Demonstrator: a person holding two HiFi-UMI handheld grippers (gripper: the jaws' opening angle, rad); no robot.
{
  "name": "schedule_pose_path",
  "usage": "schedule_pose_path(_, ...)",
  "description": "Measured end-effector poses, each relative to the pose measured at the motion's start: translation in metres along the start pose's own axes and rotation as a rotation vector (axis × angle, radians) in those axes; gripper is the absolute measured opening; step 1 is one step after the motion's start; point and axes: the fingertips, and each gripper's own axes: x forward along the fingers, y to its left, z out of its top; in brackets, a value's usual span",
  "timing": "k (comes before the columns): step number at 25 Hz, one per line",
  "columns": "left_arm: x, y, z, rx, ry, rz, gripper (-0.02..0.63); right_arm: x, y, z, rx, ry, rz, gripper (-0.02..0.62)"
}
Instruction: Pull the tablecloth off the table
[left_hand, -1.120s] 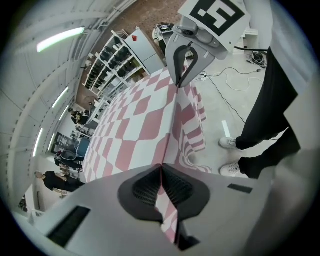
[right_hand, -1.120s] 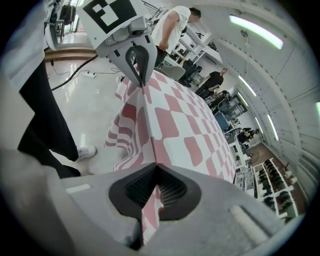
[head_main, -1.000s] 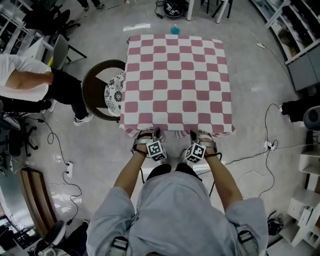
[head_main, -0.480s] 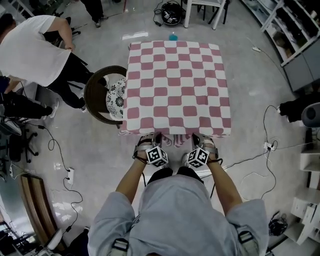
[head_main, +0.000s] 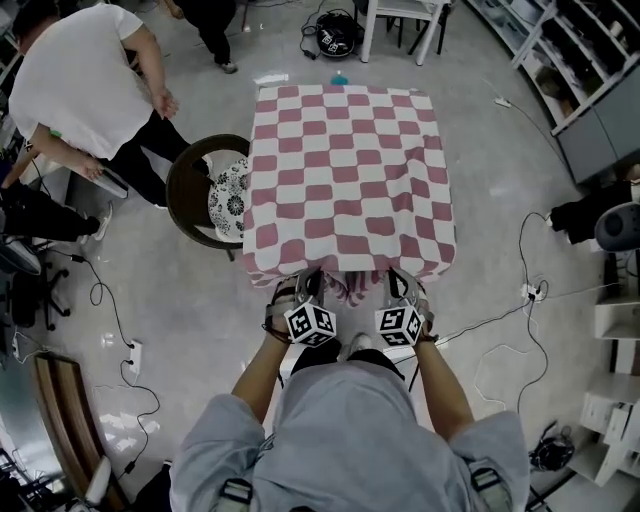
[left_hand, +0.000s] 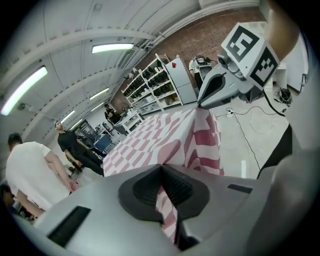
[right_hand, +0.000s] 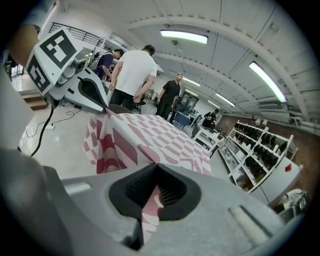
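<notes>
Red-and-white checked cloth (head_main: 350, 170) covers the surface ahead of you, its near edge bunched. Your left gripper (left_hand: 162, 189) and right gripper (right_hand: 156, 189) each have jaws closed on that edge.

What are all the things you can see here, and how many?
tablecloth: one, red-and-white checked, draped in the middle
round chair: one, dark brown, left of the tablecloth
cushion: one, white patterned, on that chair
person in white shirt: one, top left
small teal thing: one, on the floor beyond the tablecloth
cables: several, black or white, floor both sides
left gripper: one, grey, shut on tablecloth's near edge
right gripper: one, grey, shut on same edge
</notes>
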Motion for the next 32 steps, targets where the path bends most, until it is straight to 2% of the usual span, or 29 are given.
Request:
schedule_pose_path(5,-0.03,-0.011,0.01,-0.092,-0.014,0.035,0.006,-0.035,0.002,0.001,0.052,-0.051,0.017,0.008)
schedule_pose_path(11,-0.068,-0.03,0.015,-0.151,-0.024,0.099,0.006,-0.076,0.011,-0.003,0.099,-0.128,0.034,0.008)
schedule_pose_path(19,-0.135,-0.09,0.048,-0.337,-0.054,0.144,0.006,-0.164,0.018,-0.046,0.081,-0.209,0.115,0.008)
schedule_pose_path(25,-0.191,-0.141,0.069,-0.354,-0.088,0.168,0.006,-0.23,0.024,-0.078,0.105,-0.247,0.124,0.008)
schedule_pose_path(32,-0.269,-0.186,0.084,-0.441,-0.145,0.204,0.006,-0.319,0.037,-0.088,0.166,-0.35,0.159,0.008)
